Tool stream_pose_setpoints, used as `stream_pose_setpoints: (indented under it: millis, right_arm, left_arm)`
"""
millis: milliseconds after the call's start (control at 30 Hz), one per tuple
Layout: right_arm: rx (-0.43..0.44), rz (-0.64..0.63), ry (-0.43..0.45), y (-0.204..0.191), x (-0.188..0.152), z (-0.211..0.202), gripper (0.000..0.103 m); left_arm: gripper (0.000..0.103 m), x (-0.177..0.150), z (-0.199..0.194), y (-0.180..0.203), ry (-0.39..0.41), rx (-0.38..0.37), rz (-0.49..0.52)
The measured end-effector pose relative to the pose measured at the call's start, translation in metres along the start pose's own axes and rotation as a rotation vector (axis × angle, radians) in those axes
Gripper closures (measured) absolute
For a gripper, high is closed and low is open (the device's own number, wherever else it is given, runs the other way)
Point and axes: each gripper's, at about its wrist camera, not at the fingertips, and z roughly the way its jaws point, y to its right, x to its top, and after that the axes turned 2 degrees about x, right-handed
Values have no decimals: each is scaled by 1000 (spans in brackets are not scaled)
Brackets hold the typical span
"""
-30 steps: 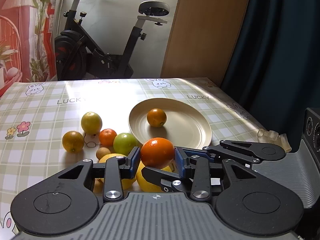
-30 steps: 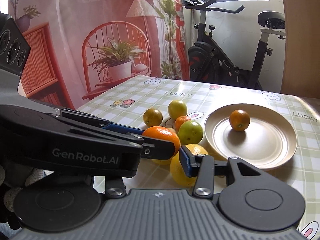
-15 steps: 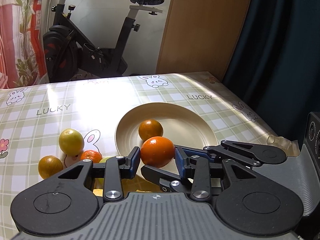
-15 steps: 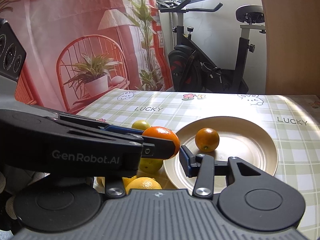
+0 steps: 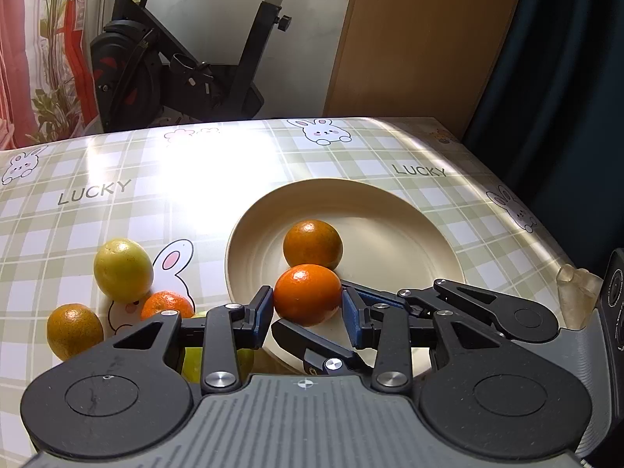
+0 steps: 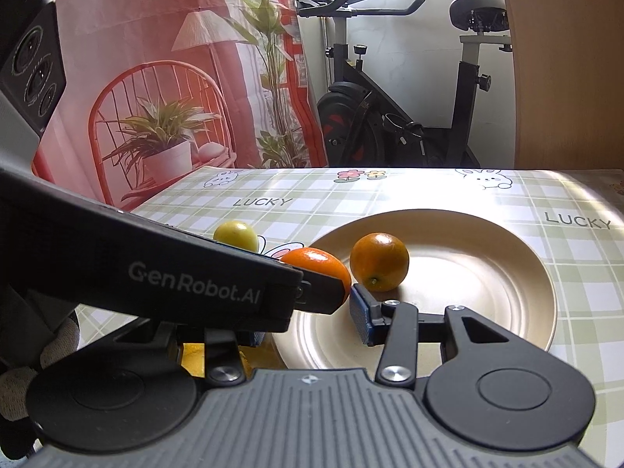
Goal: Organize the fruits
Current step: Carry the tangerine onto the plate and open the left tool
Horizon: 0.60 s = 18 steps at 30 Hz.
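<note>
**Orange held over plate rim by left gripper**

A bright orange [image 5: 307, 299] is clamped between the blue pads of the left gripper [image 5: 308, 314]; both pads are seen pressed on its sides in the left wrist view. The fruit is held above the near rim of the beige plate [image 5: 409, 234], just in front of a duller orange [image 5: 312, 244] that is lying inside the plate. Whether the two oranges touch cannot be told.

The right gripper [image 6: 312, 321] is positioned close beside the left one, over the plate's near edge. Its jaws are seen apart and nothing is gripped between them. Its left finger is largely hidden behind the left gripper's black body, which is marked "GenRobot.AI"; its right blue pad [image 6: 360, 321] is in clear view. From the right wrist view, the held orange [image 6: 318, 267] is seen ahead of that pad, beyond the jaws rather than between them.

On the checked tablecloth [image 5: 156, 179] of the table, left of the plate, loose fruit is laid out: a yellow-green citrus [image 5: 123, 269], a small tangerine [image 5: 167, 304] just beside it, and a dull orange [image 5: 74, 327] further left. A green fruit is partly hidden under the left gripper's finger.

An exercise bike [image 6: 390, 117] is seen behind the table.
</note>
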Motion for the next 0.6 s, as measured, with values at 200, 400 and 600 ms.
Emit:
stream_pose_setpoints:
  millis: [200,400,600]
  right_arm:
    - [-5,16,14,5,-4,6,57]
    - [-28,23,27,5,0,-3,55]
    - [-54,72,48,7,11,-32,55]
  left_arm:
    - [63,3,5,-1,-6,-7,-6]
    - [62,8,-13,-11,39,-11,-33]
    - [62,16,-55,-24,108,9,-62]
